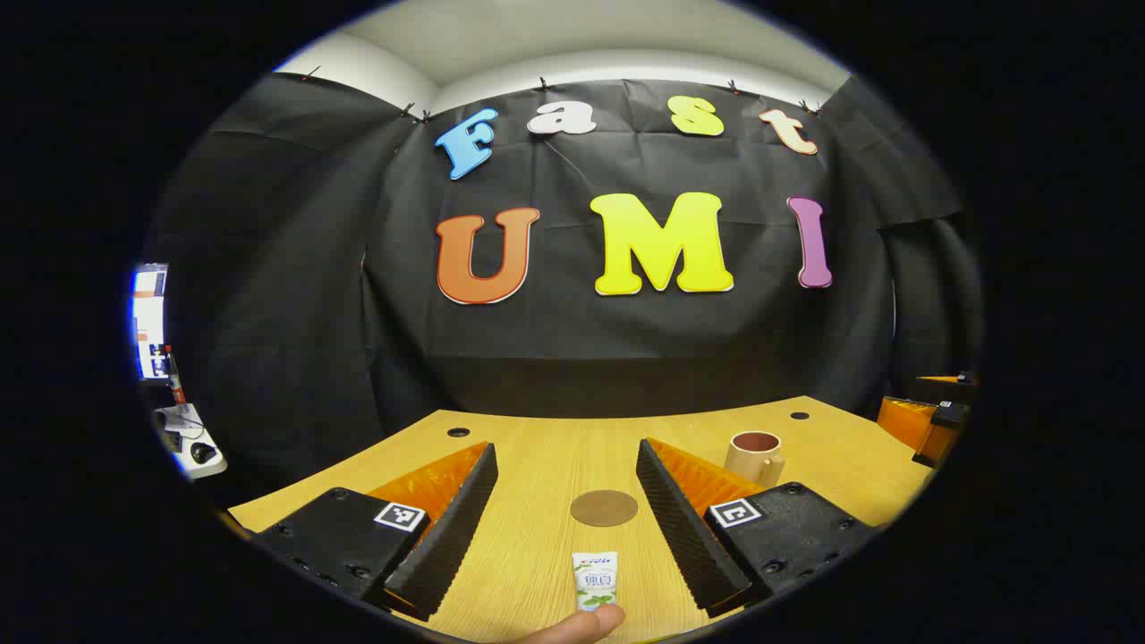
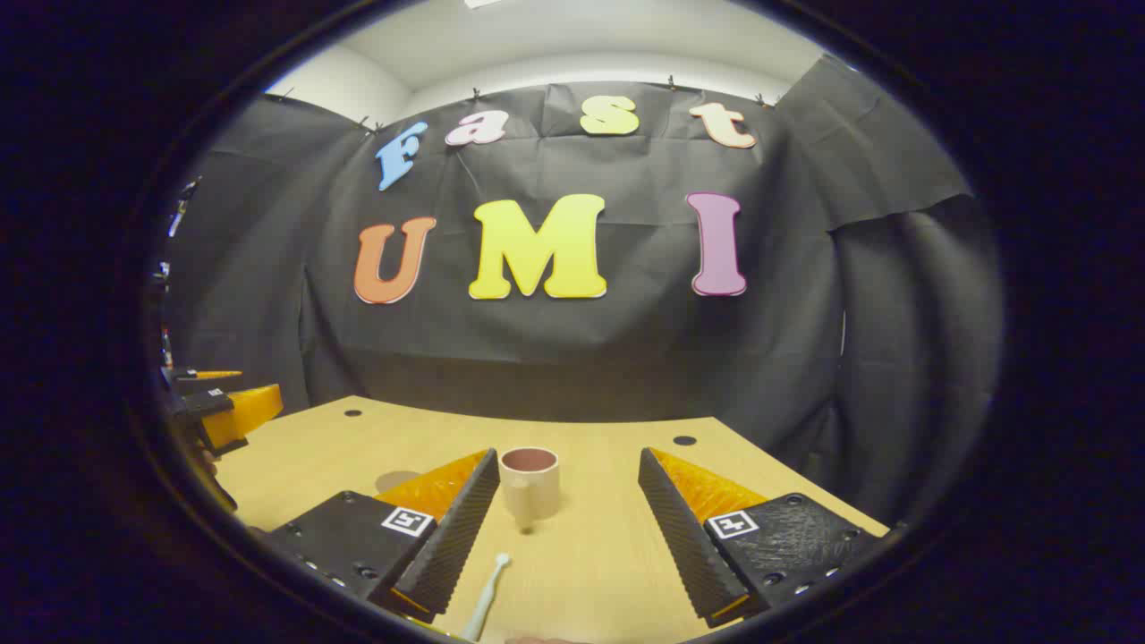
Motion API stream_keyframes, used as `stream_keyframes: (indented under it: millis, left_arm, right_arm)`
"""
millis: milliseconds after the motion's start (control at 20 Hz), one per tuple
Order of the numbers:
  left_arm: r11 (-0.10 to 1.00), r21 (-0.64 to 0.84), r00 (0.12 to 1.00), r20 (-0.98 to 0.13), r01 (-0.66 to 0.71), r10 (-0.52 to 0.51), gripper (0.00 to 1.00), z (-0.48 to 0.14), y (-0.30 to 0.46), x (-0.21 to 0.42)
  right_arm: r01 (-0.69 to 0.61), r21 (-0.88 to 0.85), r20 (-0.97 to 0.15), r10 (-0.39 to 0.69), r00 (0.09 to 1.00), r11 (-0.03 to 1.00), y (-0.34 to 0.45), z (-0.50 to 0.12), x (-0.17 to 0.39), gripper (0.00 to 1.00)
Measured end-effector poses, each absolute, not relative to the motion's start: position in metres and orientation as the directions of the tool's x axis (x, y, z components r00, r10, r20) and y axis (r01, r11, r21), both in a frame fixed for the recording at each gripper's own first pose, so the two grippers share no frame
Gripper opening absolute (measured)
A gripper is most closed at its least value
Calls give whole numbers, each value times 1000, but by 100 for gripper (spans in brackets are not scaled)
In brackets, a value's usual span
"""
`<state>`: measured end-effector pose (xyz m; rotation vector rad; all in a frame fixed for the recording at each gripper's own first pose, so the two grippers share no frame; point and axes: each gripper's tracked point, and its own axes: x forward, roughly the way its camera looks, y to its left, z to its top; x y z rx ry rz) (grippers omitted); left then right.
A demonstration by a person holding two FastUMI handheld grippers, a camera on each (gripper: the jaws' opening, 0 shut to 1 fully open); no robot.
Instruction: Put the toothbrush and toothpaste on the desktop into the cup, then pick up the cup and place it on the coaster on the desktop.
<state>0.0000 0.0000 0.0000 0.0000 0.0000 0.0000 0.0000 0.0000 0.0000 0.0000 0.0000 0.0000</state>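
- Left gripper view: the left hand-held gripper (image 1: pixel 565 528) hangs released over the wooden surface (image 1: pixel 537 465), its ribbed black fingers spread wide with nothing between them.
- Between those fingers, near the surface's front edge, lies the toothpaste (image 1: pixel 595 580), a small white tube with green print, and a fingertip (image 1: pixel 586 623) touches its near end.
- Just beyond it sits the coaster (image 1: pixel 604 507), a flat brown disc.
- Farther right stands the cup (image 1: pixel 755 457), beige with a dark pink inside, upright.
- Right gripper view: the right hand-held gripper (image 2: pixel 568 532) is likewise released, fingers wide apart.
- The cup (image 2: pixel 530 484) stands between them, and the white toothbrush (image 2: pixel 487 595) lies nearer, at the front edge.
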Motion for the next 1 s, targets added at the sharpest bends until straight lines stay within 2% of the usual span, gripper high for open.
stream_keyframes:
  millis: [150, 350, 400, 450, 750, 1000]
  left_arm:
    - [1000, 10, 999, 31, 22, -22, 99, 8, -6, -8]
    - [999, -19, 999, 8, 36, -36, 99, -5, -12, 5]
    - [999, -15, 999, 2, 46, -46, 99, -6, -15, 10]
    - [999, -8, 999, 0, 47, -47, 99, -7, -15, 15]
    - [999, -9, 999, -14, 37, -37, 99, -16, -7, 18]
    - [998, 1, 998, 22, 60, -60, 99, -2, -9, 4]
  right_arm:
    - [25, 15, 48, -26, 998, 1000, -6, 9, -10, 98]
    - [-9, -8, 17, 9, 1000, 1000, 7, -2, 5, 93]
    - [-19, -10, 5, 19, 1000, 1000, 9, -4, 10, 97]
    - [-29, -7, 0, 29, 1000, 1000, 12, -4, 15, 95]
    - [-12, -50, 25, 13, 1000, 999, 19, 5, 14, 95]
    - [3, -25, 0, -3, 1000, 1000, 18, -2, 6, 95]
